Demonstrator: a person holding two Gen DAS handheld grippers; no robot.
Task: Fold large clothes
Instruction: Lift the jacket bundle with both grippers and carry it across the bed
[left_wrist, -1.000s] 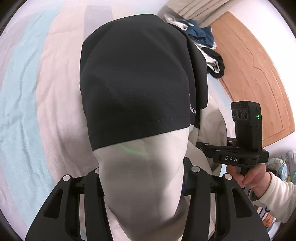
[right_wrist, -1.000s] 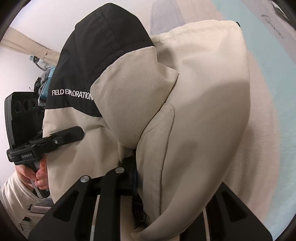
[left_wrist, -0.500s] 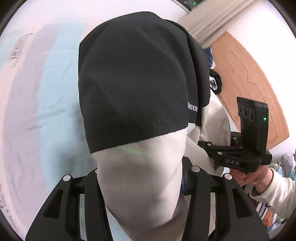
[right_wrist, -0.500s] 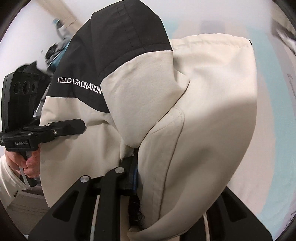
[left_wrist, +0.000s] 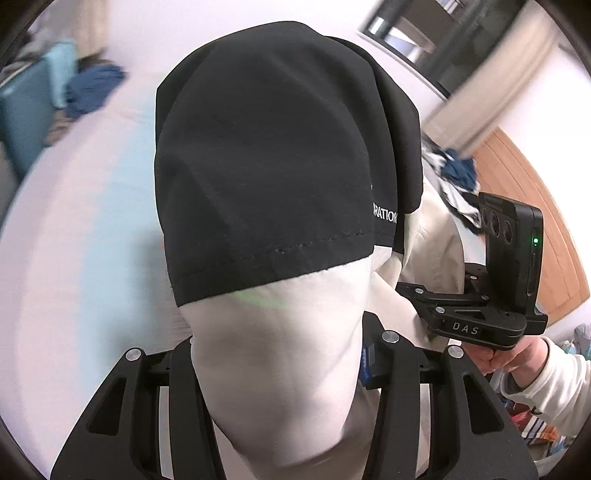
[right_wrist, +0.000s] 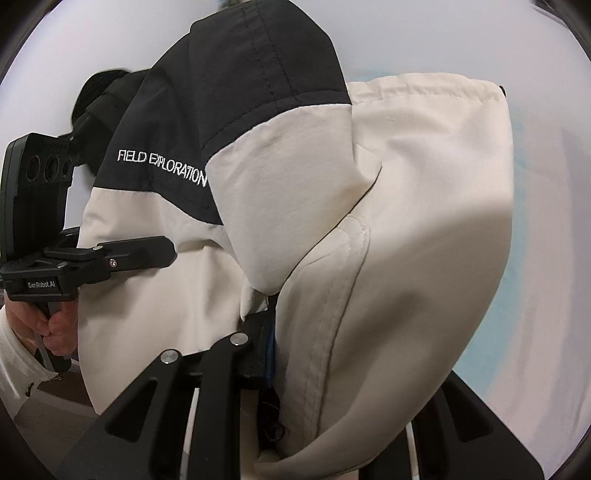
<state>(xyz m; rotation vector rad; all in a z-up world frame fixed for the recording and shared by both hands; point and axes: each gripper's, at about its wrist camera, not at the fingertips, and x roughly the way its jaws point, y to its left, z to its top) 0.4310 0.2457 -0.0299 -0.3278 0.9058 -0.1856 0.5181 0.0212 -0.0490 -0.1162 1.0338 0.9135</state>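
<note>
jacket: your cream-and-black jacket (left_wrist: 273, 206) hangs between your two claws, bunched up close to both cameras, with "field exploration" stitched in white on the black panel (right_wrist: 160, 168).
left claw: your left claw (left_wrist: 277, 369) pinches a thick fold of the cream fabric; the cloth fills the gap between its fingers (left_wrist: 184, 387).
right claw: your right claw (right_wrist: 280, 369) is clamped on a bunched cream edge of the jacket, with the fabric draping over and hiding its right finger.
right hand: seen from the left wrist view, your right hand (left_wrist: 498, 354) grips its handle just beside the jacket, in a cream sleeve (left_wrist: 546, 384).
left hand: from the right wrist view, your left hand (right_wrist: 40, 321) holds its handle at the jacket's left side.
bed: a pale bed (left_wrist: 85, 229) with light blue bands lies blurred behind the jacket.
background: a wooden panel (left_wrist: 532, 206) and a heap of blue clothes (left_wrist: 92, 88) sit at the edges.
</note>
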